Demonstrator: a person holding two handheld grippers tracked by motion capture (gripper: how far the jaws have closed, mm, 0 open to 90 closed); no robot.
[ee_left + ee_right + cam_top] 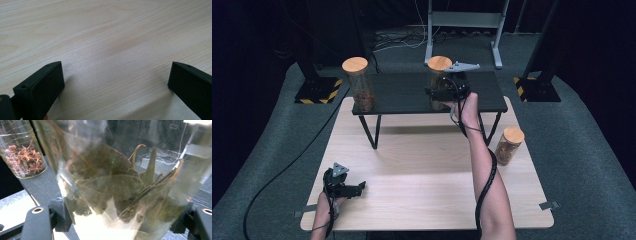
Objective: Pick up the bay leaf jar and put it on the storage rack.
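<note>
A clear jar of dry bay leaves (438, 82) with a wooden lid stands on the black raised shelf (402, 95). My right gripper (441, 93) is shut on its lower body. In the right gripper view the leaf jar (120, 182) sits between the two jaws of my right gripper (122, 220), one pressing each side. Near the front left of the wooden table (412, 170) rests my left gripper (357, 189), open and holding nothing. In its own view the left gripper (116, 77) has its jaws spread wide over bare wood (105, 37).
A second jar (359, 85) holding star anise (23, 157) stands at the shelf's left end. A third lidded jar (509, 146) with brown contents stands on the table at the right edge. A black cable trails along the right forearm.
</note>
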